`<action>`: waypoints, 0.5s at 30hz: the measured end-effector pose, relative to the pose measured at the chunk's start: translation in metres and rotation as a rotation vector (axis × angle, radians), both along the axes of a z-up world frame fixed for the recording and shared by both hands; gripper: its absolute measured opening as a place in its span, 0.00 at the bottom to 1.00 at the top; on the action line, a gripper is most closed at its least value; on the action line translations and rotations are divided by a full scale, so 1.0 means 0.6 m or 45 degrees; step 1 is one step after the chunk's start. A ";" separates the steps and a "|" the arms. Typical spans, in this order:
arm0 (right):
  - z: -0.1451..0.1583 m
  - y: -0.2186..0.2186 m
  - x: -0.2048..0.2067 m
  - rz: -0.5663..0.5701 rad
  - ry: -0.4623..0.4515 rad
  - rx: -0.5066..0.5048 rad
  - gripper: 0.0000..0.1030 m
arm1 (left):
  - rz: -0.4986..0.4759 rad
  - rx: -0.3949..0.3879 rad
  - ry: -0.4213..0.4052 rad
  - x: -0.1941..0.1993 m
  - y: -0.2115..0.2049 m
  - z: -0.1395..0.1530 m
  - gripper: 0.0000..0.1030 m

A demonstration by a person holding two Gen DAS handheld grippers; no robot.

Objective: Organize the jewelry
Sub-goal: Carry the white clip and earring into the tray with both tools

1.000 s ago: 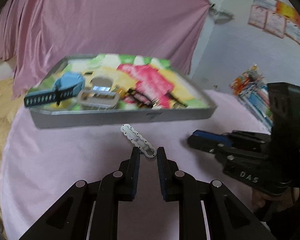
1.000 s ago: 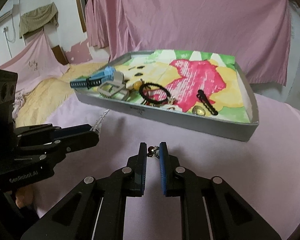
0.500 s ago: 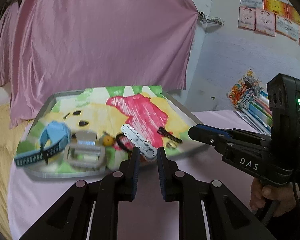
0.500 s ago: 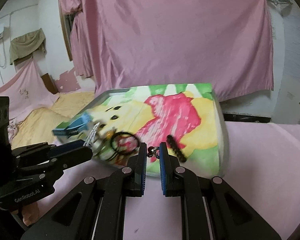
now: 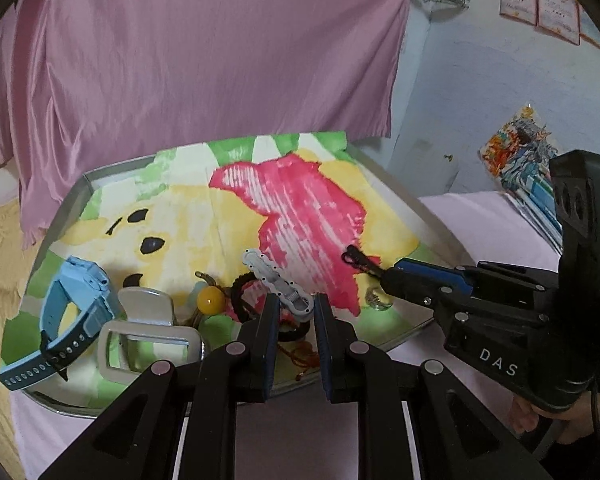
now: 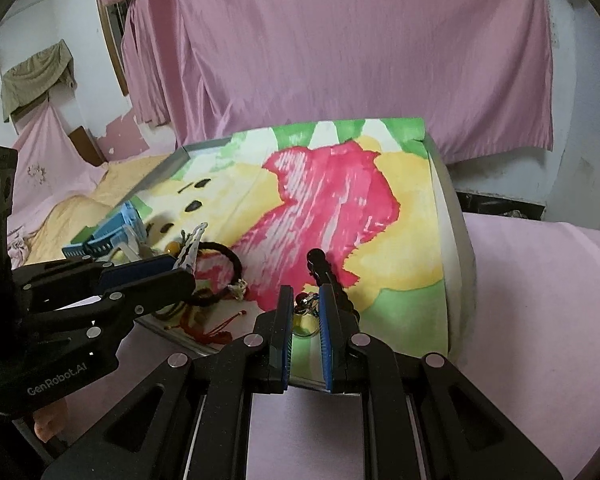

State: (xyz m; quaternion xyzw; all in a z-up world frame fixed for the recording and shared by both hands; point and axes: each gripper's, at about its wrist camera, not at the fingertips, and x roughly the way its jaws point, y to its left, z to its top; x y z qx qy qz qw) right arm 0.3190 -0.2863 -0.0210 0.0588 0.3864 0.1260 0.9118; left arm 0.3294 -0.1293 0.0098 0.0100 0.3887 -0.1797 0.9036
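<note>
While hovering over the near edge of the tray point(image 5: 112, 170): left gripper point(image 5: 293, 307) clenching one end of a white hair clip point(image 5: 276, 280), long axis pointing up and away toward the tray's middle; right gripper point(image 6: 305, 307) pinching a small dangling charm point(image 6: 306, 300) between nearly closed pads. Both loads hanging directly above the tray floor, just short of the black hair tie point(image 5: 246, 288) and black clip point(image 6: 326, 272). Release point lying straight below each tool; left hand nearer the crowded watch point(image 5: 76, 300) side, right nearer the bare side.

surface: pink-covered table point(image 5: 480, 216) | on it: metal tray point(image 6: 456, 224), book stack point(image 5: 532, 184)
</note>
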 end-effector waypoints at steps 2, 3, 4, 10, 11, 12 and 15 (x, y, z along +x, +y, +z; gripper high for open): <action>-0.002 0.003 0.003 0.001 0.007 -0.011 0.11 | -0.004 0.013 0.012 0.002 -0.002 -0.004 0.16; -0.002 0.004 0.004 0.002 0.010 -0.015 0.11 | -0.005 0.019 0.017 0.004 -0.002 -0.006 0.16; -0.004 0.006 0.006 0.001 0.018 -0.025 0.11 | -0.004 0.021 0.020 0.005 -0.002 -0.007 0.16; -0.005 0.009 0.010 0.001 0.032 -0.044 0.11 | 0.040 0.012 0.050 0.011 0.006 -0.013 0.16; -0.005 0.008 0.010 0.000 0.034 -0.043 0.11 | 0.046 0.008 0.056 0.012 0.007 -0.014 0.16; -0.005 0.007 0.009 0.000 0.035 -0.043 0.11 | 0.048 0.007 0.058 0.013 0.008 -0.015 0.16; -0.005 0.007 0.010 0.002 0.037 -0.051 0.11 | 0.057 0.012 0.058 0.012 0.009 -0.016 0.16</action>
